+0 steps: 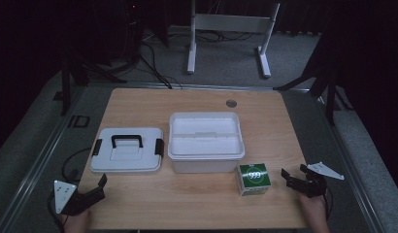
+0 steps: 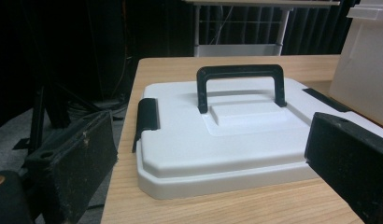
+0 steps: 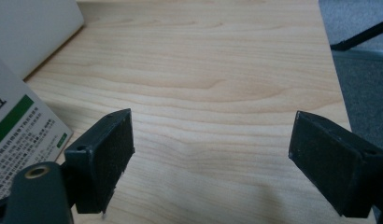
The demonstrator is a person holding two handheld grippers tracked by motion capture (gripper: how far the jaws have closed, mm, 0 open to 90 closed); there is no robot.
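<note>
I've got the wooden table point(image 1: 197, 204) under both tools, pale grain running across it. Biggest item on it: the open white storage bin point(image 1: 206, 141), mid-table, roughly between my two grippers and farther out than both. Its lid point(image 1: 127, 150) lies flat just to the bin's left, black carry handle point(image 1: 126, 140) standing upright, black latches at each short end. In the left gripper view the lid sits right ahead of the jaws, handle dead centre, bin wall at the far right edge.

Small green-and-white carton point(image 1: 254, 178) stands in front of the bin's right corner, touching or nearly so; can't tell which. It's just inboard of the right gripper point(image 1: 295, 176); in the right gripper view its printed side pokes in beside the near jaw.

Left gripper point(image 1: 101, 186) hangs at the table's near-left corner, forearm coming up from below, jaws angled twd the lid, spread wide, nothing between them. Right gripper is at the near-right edge, hand behind it, jaws pointing in twd the carton, also spread wide w/ bare tabletop between.
</note>
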